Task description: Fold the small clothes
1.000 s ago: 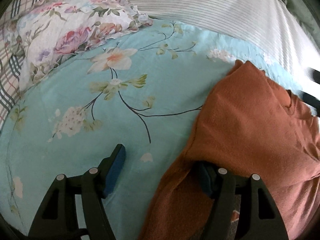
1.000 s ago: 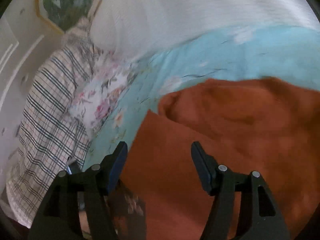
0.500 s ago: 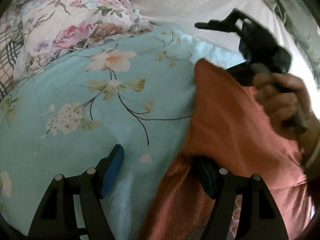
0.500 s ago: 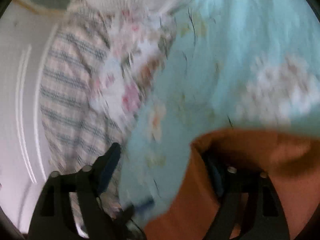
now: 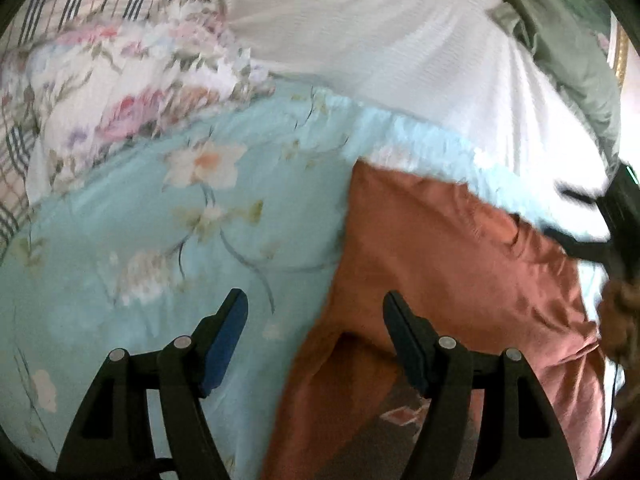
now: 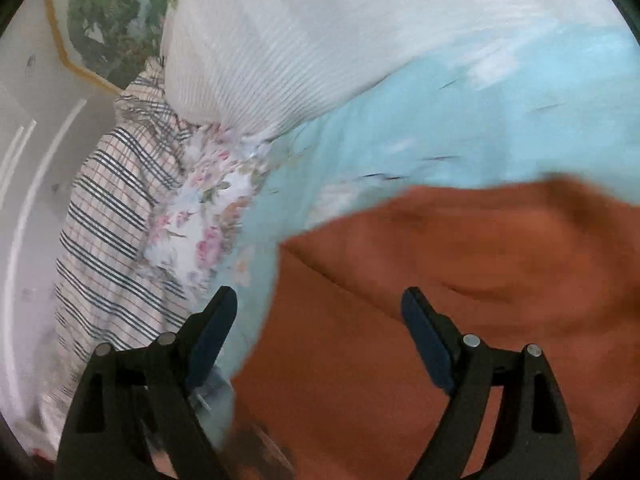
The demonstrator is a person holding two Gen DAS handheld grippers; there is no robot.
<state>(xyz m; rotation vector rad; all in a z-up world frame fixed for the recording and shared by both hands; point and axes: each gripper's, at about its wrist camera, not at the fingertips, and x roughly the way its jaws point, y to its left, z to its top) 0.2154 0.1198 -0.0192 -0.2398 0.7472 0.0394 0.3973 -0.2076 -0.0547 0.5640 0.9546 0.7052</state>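
A rust-orange garment [image 5: 460, 260] lies spread on the pale blue floral bed sheet [image 5: 160, 260], its near part hanging over the bed's front edge. My left gripper [image 5: 316, 320] hovers open just above the garment's left edge, one finger over the sheet and the other over the cloth, with nothing pinched. At the right rim of the left wrist view, a hand holds my right gripper [image 5: 572, 216], blurred, by the garment's far right side. In the right wrist view, my right gripper [image 6: 320, 320] stands wide open over the garment [image 6: 440, 280], gripping nothing.
A floral pillow [image 5: 120, 100] and a plaid pillow [image 6: 112, 220] lie at the far left. White ribbed bedding [image 5: 380, 60] and a green cloth [image 5: 568, 48] lie along the back. A framed picture [image 6: 104, 20] hangs on the wall. Tiled floor [image 5: 400, 416] shows below the bed edge.
My left gripper has risen off the garment, so its right finger is no longer tucked in the cloth. My right gripper swung to the garment's far corner, then back right, with jaws wider.
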